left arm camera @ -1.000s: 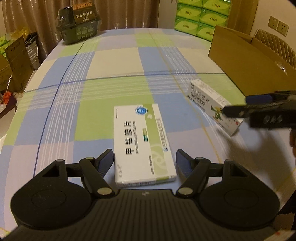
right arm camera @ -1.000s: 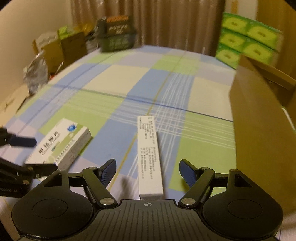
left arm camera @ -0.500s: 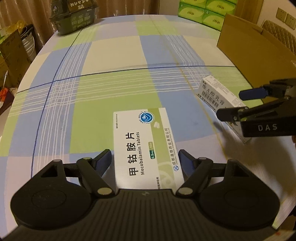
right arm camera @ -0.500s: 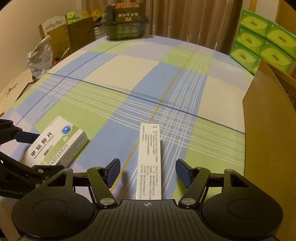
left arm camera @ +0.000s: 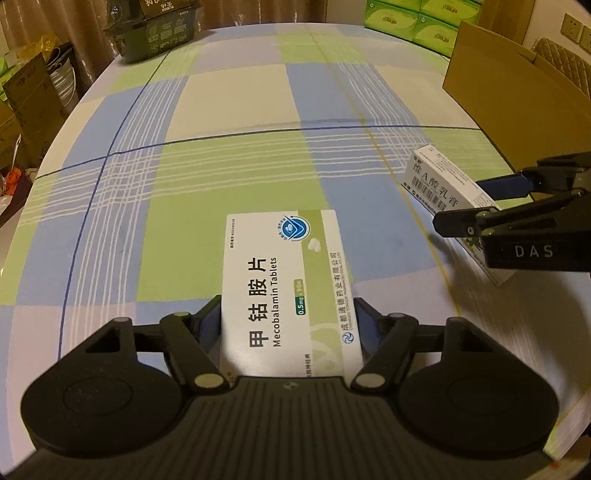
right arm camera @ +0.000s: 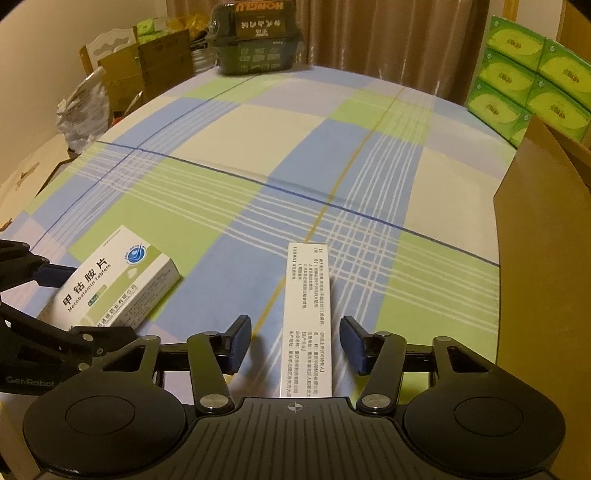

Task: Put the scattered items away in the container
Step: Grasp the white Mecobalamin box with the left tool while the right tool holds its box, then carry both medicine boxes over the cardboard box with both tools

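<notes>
Now | left tongs clamp tablet box | right tongs spread (straddling cream carton)

I am looking at a lived-in home room. A round table is wearing a plaid cloth of blue, green and cream, and brown curtains are hanging behind its far edge. Green tissue packs are sitting stacked off its far right edge, cardboard boxes are crowding its left edge, and wall sockets are showing at right.
</notes>
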